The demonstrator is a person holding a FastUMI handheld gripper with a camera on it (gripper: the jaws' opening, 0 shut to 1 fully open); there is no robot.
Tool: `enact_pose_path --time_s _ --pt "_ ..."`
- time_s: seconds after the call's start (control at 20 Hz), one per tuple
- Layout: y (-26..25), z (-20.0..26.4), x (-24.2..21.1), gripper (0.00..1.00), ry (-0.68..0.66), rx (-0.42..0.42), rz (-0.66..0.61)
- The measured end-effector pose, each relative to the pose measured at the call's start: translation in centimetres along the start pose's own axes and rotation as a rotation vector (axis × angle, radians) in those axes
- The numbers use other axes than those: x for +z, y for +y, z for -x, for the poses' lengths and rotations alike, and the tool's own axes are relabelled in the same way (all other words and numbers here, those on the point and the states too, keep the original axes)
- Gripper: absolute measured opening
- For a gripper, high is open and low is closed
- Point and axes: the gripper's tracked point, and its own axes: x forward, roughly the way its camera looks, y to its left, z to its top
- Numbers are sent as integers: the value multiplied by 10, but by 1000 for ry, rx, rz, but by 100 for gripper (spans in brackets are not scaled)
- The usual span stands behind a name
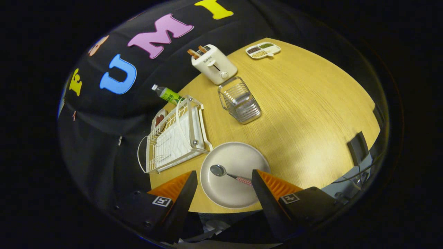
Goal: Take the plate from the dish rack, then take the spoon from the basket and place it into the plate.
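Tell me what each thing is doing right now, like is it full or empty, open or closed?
hand-held gripper: open, holding nothing
plate: flat on the table, spoon in it
spoon: lying in the plate, bowl up
wire basket: empty, upright
dish rack: no plate in it
toaster: toast sticking up
bottle: capped

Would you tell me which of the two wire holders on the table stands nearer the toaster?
The small wire basket, right beside the toaster; the white dish rack sits farther off, by the plate.

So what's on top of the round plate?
A spoon lies on the plate, bowl end near the middle. The end of its handle is hidden behind one finger of the open gripper, which holds nothing.
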Motion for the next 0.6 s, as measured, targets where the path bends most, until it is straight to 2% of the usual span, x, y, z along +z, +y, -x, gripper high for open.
enact_pose_path --time_s 0.35,0.6 --pt "67 62 83 98 -269 -10 316" --pt "95 103 129 99 -425 -46 500"
